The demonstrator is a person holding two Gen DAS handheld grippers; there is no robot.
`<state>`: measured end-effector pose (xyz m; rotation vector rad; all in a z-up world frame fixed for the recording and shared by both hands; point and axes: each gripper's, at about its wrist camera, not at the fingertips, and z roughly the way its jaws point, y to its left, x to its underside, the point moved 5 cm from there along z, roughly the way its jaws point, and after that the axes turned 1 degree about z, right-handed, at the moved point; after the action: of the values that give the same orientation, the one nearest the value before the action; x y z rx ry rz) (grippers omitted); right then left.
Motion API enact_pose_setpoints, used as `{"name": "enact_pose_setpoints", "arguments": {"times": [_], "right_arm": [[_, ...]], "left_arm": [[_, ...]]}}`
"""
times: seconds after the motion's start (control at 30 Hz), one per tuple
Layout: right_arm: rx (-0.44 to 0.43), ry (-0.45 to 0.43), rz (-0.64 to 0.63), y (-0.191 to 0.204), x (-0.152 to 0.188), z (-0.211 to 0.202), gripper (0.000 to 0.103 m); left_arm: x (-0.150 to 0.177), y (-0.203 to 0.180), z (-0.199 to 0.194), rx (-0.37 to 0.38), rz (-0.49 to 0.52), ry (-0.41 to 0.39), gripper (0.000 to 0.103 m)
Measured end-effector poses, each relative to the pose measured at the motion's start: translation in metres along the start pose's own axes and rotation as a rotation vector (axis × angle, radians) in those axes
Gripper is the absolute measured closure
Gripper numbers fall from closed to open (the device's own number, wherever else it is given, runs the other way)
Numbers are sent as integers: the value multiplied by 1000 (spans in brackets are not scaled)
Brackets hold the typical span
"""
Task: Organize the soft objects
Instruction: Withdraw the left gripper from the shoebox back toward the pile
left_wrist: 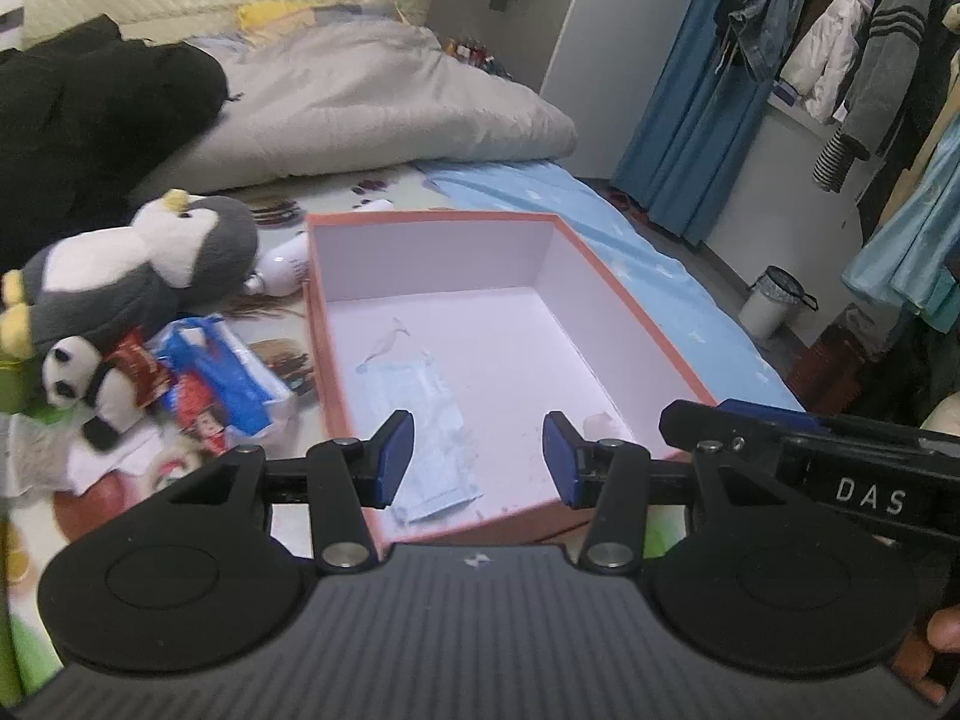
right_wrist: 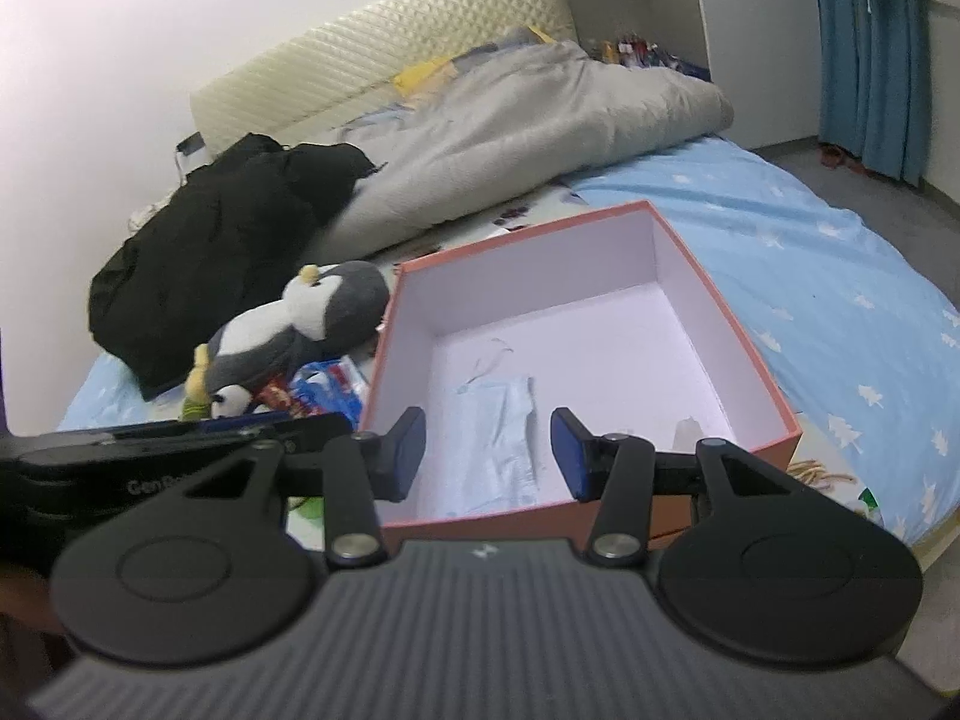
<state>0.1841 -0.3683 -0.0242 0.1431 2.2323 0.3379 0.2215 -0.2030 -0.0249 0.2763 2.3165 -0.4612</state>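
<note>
- The left hand-held gripper (left_wrist: 478,459) is hovering over the orange cardboard box with white lining (left_wrist: 636,306), jaws partly apart, gripping nothing.
- The right hand-held gripper (right_wrist: 489,453) is doing likewise.
- A pale blue face mask (right_wrist: 501,444) is lying inside the box.
- A grey-and-white plush penguin (left_wrist: 144,264) is lying on the bed (right_wrist: 810,276), left of the box.

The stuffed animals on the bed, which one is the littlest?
The small black-and-white plush panda is the littlest. It lies just below the much bigger grey-and-white plush penguin, which has a yellow beak and yellow feet.
</note>
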Motion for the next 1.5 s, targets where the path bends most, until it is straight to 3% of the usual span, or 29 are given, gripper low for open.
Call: {"name": "enact_pose_setpoints", "arguments": {"times": [0.5,0.8,1.23,1.5], "right_arm": [[-64,-46,-72,72,51,-59,54],[-117,-33,-124,113,82,-68,54],[-190,20,-201,165,118,-66,54],[-198,64,-230,177,125,-44,54]], "left_arm": [[50,25,-118,-47,0,-106,49],[85,69,-168,-125,-56,-132,49],[135,120,-204,-217,-115,-119,44],[143,146,-189,-258,-173,-103,43]]}}
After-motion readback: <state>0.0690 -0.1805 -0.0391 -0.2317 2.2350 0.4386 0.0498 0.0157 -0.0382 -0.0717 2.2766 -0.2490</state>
